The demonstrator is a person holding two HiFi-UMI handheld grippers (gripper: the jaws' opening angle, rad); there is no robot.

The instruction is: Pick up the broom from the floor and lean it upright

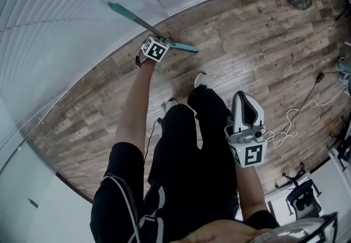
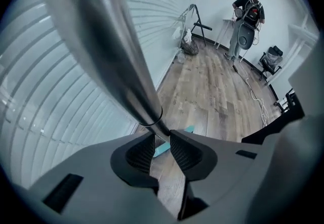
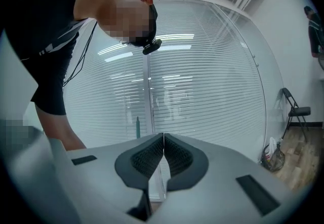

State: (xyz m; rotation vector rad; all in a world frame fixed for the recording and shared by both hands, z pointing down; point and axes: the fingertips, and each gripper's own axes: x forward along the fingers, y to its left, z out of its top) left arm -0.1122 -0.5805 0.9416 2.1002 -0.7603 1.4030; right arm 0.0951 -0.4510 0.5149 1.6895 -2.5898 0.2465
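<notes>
The broom [image 1: 133, 18] leans against the blinds [image 1: 49, 39]. Its teal head [image 1: 185, 46] sits on the floor [image 1: 247, 44] at the foot of the blinds, and its teal grip [image 1: 116, 6] rests high on the slats. The left gripper [image 1: 155, 44] is low on the metal shaft [image 2: 109, 41], just out from the blinds and just above the head. Its jaws stand a little apart with the shaft between the pads [image 2: 185, 148], loose round it rather than clamped. The right gripper [image 3: 163, 137] hangs well back from the blinds, beside the person's legs [image 1: 203, 126]. It points level at the slats, its jaws pressed together on nothing.
</notes>
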